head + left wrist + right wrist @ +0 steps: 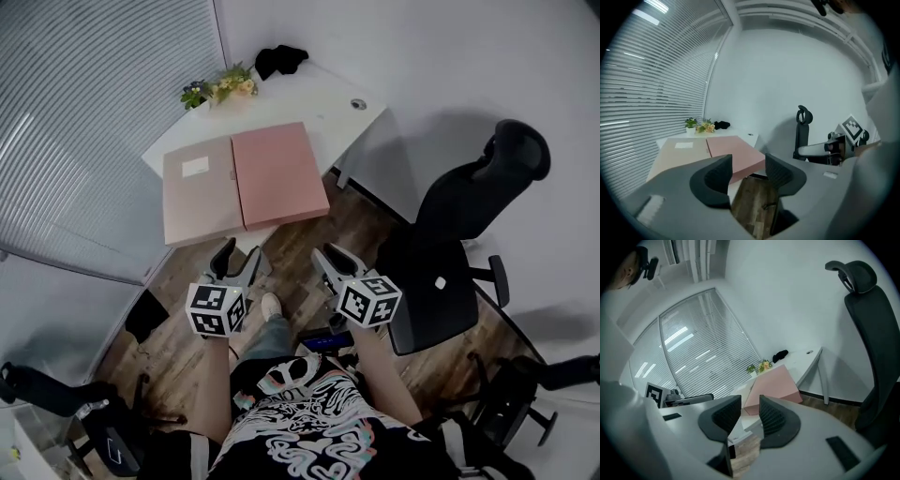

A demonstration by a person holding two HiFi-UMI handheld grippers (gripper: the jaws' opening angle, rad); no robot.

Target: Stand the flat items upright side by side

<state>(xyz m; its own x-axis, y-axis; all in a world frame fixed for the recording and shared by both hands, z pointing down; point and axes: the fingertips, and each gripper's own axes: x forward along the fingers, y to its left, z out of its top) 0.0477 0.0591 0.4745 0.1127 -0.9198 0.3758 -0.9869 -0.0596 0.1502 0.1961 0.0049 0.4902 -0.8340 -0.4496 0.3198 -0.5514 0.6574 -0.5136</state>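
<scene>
Two flat folders lie side by side on the white table (323, 101): a beige one with a white label (199, 192) on the left and a pink one (279, 173) on the right. Both grippers hover above the wooden floor in front of the table, short of the folders. My left gripper (238, 255) is open with nothing between its jaws; in its own view (749, 171) the pink folder (733, 152) and the beige folder (677, 157) lie beyond the jaws. My right gripper (330, 258) is open by a narrow gap and empty (750, 412), facing the pink folder (773, 385).
A small pot of flowers (220, 87) and a black object (279, 59) sit at the table's far end. A black office chair (459, 244) stands to the right of the grippers. Window blinds (84, 103) fill the left side, with another chair (94, 412) at lower left.
</scene>
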